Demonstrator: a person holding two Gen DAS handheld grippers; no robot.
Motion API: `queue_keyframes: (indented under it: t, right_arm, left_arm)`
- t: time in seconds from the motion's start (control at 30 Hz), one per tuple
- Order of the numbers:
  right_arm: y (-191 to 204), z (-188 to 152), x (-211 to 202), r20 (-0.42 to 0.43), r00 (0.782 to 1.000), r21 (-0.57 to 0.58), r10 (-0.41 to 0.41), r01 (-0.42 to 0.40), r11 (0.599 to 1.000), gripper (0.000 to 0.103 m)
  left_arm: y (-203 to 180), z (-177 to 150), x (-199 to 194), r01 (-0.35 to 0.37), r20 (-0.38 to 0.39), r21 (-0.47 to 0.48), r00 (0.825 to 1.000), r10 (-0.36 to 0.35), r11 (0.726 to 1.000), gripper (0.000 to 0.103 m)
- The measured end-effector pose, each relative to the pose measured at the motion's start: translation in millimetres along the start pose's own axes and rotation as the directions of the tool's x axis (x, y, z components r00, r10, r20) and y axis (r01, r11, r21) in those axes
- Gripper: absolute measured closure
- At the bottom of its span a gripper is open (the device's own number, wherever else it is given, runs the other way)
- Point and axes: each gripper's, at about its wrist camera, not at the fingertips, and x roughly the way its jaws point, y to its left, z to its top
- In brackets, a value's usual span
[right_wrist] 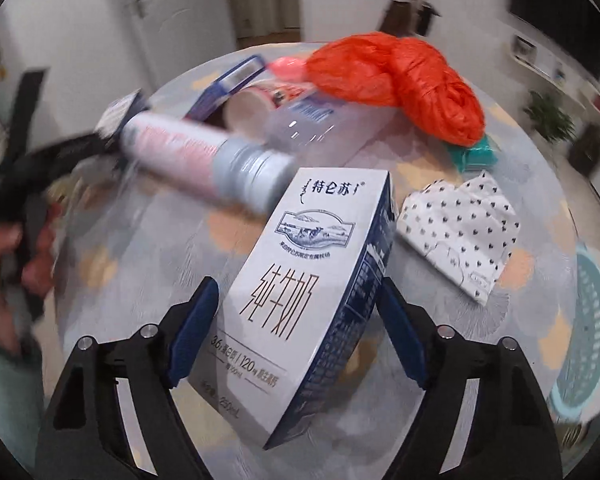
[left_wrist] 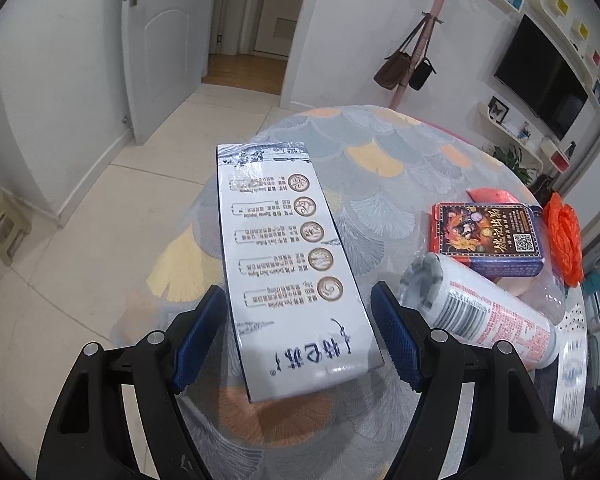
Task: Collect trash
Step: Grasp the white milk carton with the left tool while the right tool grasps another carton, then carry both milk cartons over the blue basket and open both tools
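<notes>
A white and blue milk carton lies lengthwise between my left gripper's blue pads. It is held up off the round table, its far end out past the table edge. A second milk carton rests tilted on the table between the jaws of my right gripper. The right pad is at its dark side and a thin gap shows at the left pad. In the right wrist view, the left gripper is a blur at far left, in a hand.
On the table lie a white can with red print, a clear bottle, a paper cup, a card box, an orange plastic bag, a teal packet and a dotted cloth. A teal basket sits low at right.
</notes>
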Motion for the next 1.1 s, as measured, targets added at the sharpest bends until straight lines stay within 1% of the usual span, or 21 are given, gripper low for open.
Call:
queue_keyframes:
  t: [0.03,0.07,0.1,0.17,0.27,0.3,0.33,0.37,0.43,0.5,0.57,0.6,0.67,0.7,0.77,0.83,0.97,1.0,1.03,1.07,1.1]
  right_arm:
    - [-1.1,-4.1,-3.3,0.005,1.0,-0.022,0.003,-0.003,1.0,0.027]
    - [-1.9,-8.8,-7.2,0.013,1.0,-0.049,-0.016,0.017,0.999,0.027]
    - [-4.2,-11.8,-10.1,0.016,0.999,-0.058,-0.032,0.033,0.998,0.027]
    - [-11.0,-17.0,-15.3,0.01,0.999,-0.057,-0.032,0.033,0.998,0.027]
    - [-31.5,-24.7,-19.0,-0.005,1.0,0.021,-0.014,0.014,1.0,0.026]
    - [-36.7,-27.7,-19.4,-0.013,1.0,0.057,0.01,-0.01,0.998,0.026]
    - [-40.0,-34.4,-24.0,-0.014,0.999,0.081,0.031,-0.03,0.996,0.026]
    - [-42.6,-36.3,-25.9,-0.009,0.999,0.114,0.054,-0.053,0.992,0.026]
    - [-48.3,-37.0,-27.0,-0.008,0.997,0.169,0.072,-0.07,0.983,0.023]
    - [-53.4,-37.5,-24.1,-0.026,0.997,0.229,0.073,-0.065,0.971,0.02]
    - [-54.8,-35.4,-20.7,-0.03,0.997,0.262,0.074,-0.063,0.963,0.02]
    - [-55.4,-35.3,-20.2,-0.035,0.998,0.273,0.056,-0.045,0.961,0.02]
    - [-54.2,-36.6,-22.1,-0.053,0.999,0.286,-0.006,0.021,0.958,0.02]
    - [-56.8,-38.2,-24.5,-0.05,0.999,0.297,-0.019,0.033,0.954,0.02]
    - [-59.5,-42.1,-33.2,-0.029,0.999,0.334,-0.019,0.027,0.942,0.02]
    - [-61.9,-45.4,-39.1,-0.016,0.999,0.348,-0.04,0.043,0.936,0.02]
    - [-53.6,-47.4,-35.0,-0.025,0.997,0.334,-0.066,0.071,0.94,0.021]
    - [-48.4,-46.5,-31.4,-0.03,0.996,0.322,-0.085,0.09,0.942,0.023]
    - [-42.0,-45.3,-28.9,-0.035,0.991,0.296,-0.133,0.137,0.945,0.03]
    - [-39.1,-45.0,-28.6,-0.036,0.986,0.276,-0.162,0.166,0.947,0.035]
    - [-35.2,-45.1,-27.5,-0.038,0.983,0.259,-0.18,0.183,0.948,0.042]
  left_arm:
    - [-0.3,2.1,1.3,-0.003,-0.007,-0.004,1.0,0.003,1.0,0.03]
    - [-1.1,4.3,2.6,-0.003,-0.013,-0.008,1.0,0.003,1.0,0.03]
    - [-1.5,6.0,3.5,-0.002,-0.016,-0.011,1.0,0.001,1.0,0.03]
    - [-5.2,9.9,6.8,-0.011,-0.027,-0.018,1.0,0.01,1.0,0.03]
    - [-9.7,12.4,10.6,-0.039,-0.032,-0.014,0.999,0.038,0.999,0.032]
    - [-10.4,12.6,11.4,-0.054,-0.032,-0.012,0.998,0.054,0.998,0.04]
    - [-10.9,12.4,11.8,-0.075,-0.029,-0.01,0.997,0.074,0.997,0.044]
    - [-9.9,11.6,10.6,-0.072,-0.025,-0.013,0.997,0.072,0.997,0.044]
    - [-7.9,9.3,6.9,-0.053,-0.014,-0.021,0.999,0.052,0.998,0.048]
    - [-7.5,6.2,0.9,-0.055,0.004,-0.015,0.998,0.055,0.998,0.051]
    - [-8.7,3.0,-9.7,-0.059,0.036,-0.002,0.998,0.059,0.998,0.051]
    - [-9.4,1.4,-15.1,-0.06,0.049,0.007,0.997,0.06,0.998,0.051]
    - [-10.2,-0.7,-21.9,-0.07,0.062,0.02,0.996,0.069,0.997,0.051]
    - [-10.0,-1.4,-25.6,-0.072,0.071,0.023,0.995,0.07,0.997,0.051]
    - [-10.1,-3.9,-36.0,-0.059,0.091,0.024,0.994,0.056,0.998,0.051]
    - [-11.7,-5.7,-45.5,-0.051,0.111,0.027,0.993,0.048,0.998,0.051]
    - [-21.8,-8.0,-62.3,-0.026,0.145,0.038,0.989,0.021,0.999,0.051]
    - [-25.2,-8.5,-65.6,-0.017,0.149,0.044,0.989,0.01,0.999,0.051]
    - [-30.5,-9.3,-70.0,-0.009,0.157,0.056,0.988,0.0,0.998,0.051]
    - [-35.6,-9.8,-73.2,-0.005,0.164,0.068,0.987,-0.006,0.998,0.051]
    - [-42.0,-10.9,-77.6,0.003,0.171,0.082,0.985,-0.017,0.997,0.051]
